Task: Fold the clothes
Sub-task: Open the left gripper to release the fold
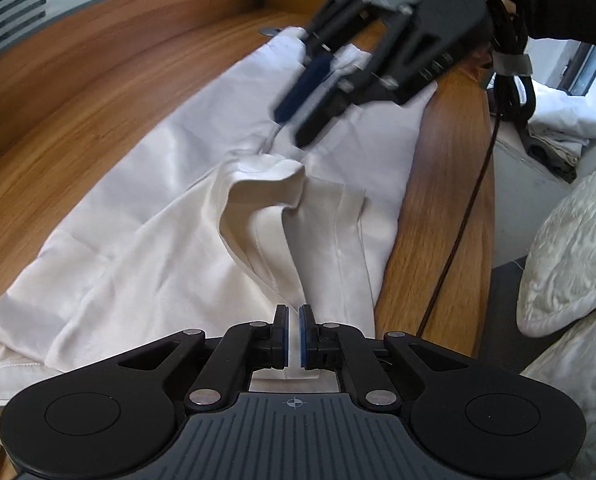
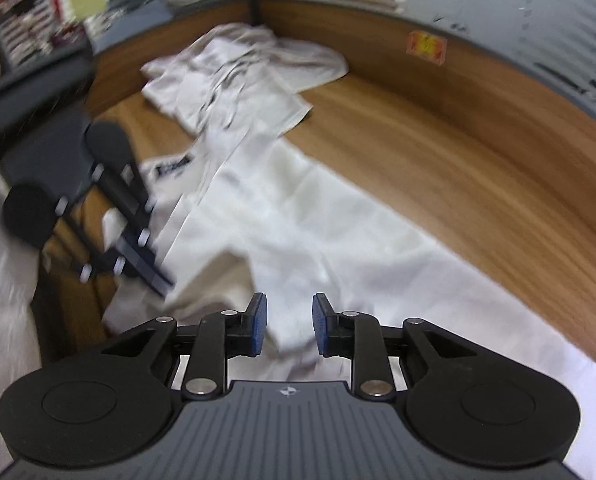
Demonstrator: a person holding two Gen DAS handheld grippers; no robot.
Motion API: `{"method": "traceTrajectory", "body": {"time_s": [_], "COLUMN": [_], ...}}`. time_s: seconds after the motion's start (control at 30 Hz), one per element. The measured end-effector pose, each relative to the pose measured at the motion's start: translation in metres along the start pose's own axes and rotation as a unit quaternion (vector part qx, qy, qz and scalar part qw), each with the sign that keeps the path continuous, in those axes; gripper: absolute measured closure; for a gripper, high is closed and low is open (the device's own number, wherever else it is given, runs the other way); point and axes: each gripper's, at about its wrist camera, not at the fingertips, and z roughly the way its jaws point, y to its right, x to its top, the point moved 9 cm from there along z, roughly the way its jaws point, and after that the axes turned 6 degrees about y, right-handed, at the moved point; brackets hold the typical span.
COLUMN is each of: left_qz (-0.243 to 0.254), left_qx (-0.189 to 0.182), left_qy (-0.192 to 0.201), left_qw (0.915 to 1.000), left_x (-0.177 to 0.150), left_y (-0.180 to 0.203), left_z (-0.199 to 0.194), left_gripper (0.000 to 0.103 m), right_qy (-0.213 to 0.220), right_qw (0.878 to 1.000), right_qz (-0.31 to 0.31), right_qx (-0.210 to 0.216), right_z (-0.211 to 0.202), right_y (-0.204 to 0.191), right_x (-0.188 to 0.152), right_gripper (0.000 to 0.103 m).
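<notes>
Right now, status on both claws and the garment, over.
Left claw shut on white garment fold. Right claw open above cloth, pinching nothing. Second cloth pile further along the wooden table, no obstruction.

Wooden desk (image 1: pixel 97 92), black cable (image 1: pixel 458 240), chair (image 2: pixel 37 120)

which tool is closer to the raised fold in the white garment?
Left. The left tool is shut on cloth leading up into the fold; the right tool hangs open beyond it.
</notes>
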Motion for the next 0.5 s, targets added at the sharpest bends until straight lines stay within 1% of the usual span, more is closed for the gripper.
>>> {"method": "traceTrajectory", "body": {"time_s": [0.07, 0.13, 0.2, 0.23, 0.27, 0.3, 0.33, 0.4, 0.5], "left_qz": [-0.003, -0.011, -0.025, -0.035, -0.048, -0.062, -0.08, -0.118, -0.168], "left_qx": [-0.001, 0.007, 0.017, 0.026, 0.038, 0.051, 0.066, 0.096, 0.134], "left_qy": [-0.004, -0.005, 0.0, 0.005, 0.01, 0.016, 0.021, 0.029, 0.043], "left_qw": [1.0, 0.9999, 0.9995, 0.999, 0.9981, 0.9966, 0.9944, 0.9879, 0.9757], "left_x": [-0.003, -0.006, -0.008, -0.009, -0.011, -0.014, -0.017, -0.024, -0.033], "left_y": [0.001, -0.001, -0.004, -0.007, -0.011, -0.018, -0.025, -0.043, -0.067], "left_z": [0.001, -0.001, -0.007, -0.012, -0.017, -0.022, -0.028, -0.037, -0.051], "left_gripper": [0.097, 0.097, 0.095, 0.092, 0.084, 0.08, 0.076, 0.076, 0.077], "right_qy": [0.005, 0.004, -0.012, -0.028, -0.048, -0.071, -0.094, -0.122, -0.122], "right_qw": [1.0, 1.0, 0.999, 0.999, 0.999, 0.997, 0.995, 0.992, 0.991], "right_qz": [0.011, 0.019, 0.012, 0.011, 0.007, -0.003, -0.013, -0.032, -0.035], "right_qx": [-0.014, -0.025, -0.03, -0.024, -0.015, -0.012, -0.009, -0.021, -0.044], "right_z": [0.011, 0.027, 0.043, 0.05, 0.056, 0.06, 0.063, 0.06, 0.044], "right_y": [0.002, 0.003, 0.002, -0.001, -0.004, -0.007, -0.009, -0.012, -0.01], "right_x": [0.008, 0.013, 0.011, 0.006, -0.001, -0.01, -0.018, -0.031, -0.035], "right_gripper": [0.075, 0.075, 0.073, 0.073, 0.073, 0.073, 0.073, 0.073, 0.073]}}
